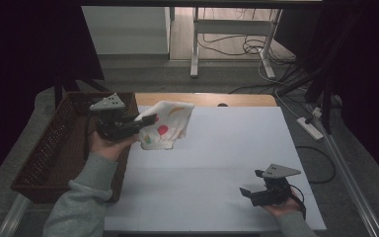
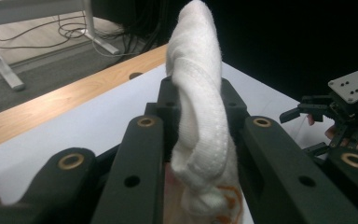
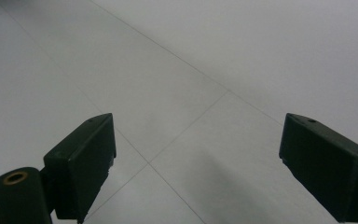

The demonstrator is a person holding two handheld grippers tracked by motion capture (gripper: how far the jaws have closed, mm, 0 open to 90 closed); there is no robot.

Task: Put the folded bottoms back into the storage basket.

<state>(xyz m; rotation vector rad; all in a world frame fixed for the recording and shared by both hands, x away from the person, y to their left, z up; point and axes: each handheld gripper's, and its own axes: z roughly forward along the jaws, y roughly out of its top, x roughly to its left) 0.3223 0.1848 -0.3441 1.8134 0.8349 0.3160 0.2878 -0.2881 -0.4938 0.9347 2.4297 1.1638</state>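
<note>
A white cloth (image 1: 168,123) with red, orange and green spots hangs off the table's far left corner, raised above the white table surface (image 1: 217,153). My left gripper (image 1: 145,121) is shut on the cloth's edge. In the left gripper view the folded white cloth (image 2: 198,107) stands pinched between the two black jaws of my left gripper (image 2: 196,93). My right gripper (image 1: 249,181) rests low at the table's near right corner, open and holding nothing. In its own view, the right gripper (image 3: 198,149) has wide-apart jaws over the bare white surface (image 3: 168,70).
A brown wicker basket (image 1: 54,148) stands against the table's left side, right below my left hand. A wooden strip (image 1: 202,98) runs along the table's far edge. Beyond it are desk legs (image 1: 195,54) and floor cables (image 1: 276,79).
</note>
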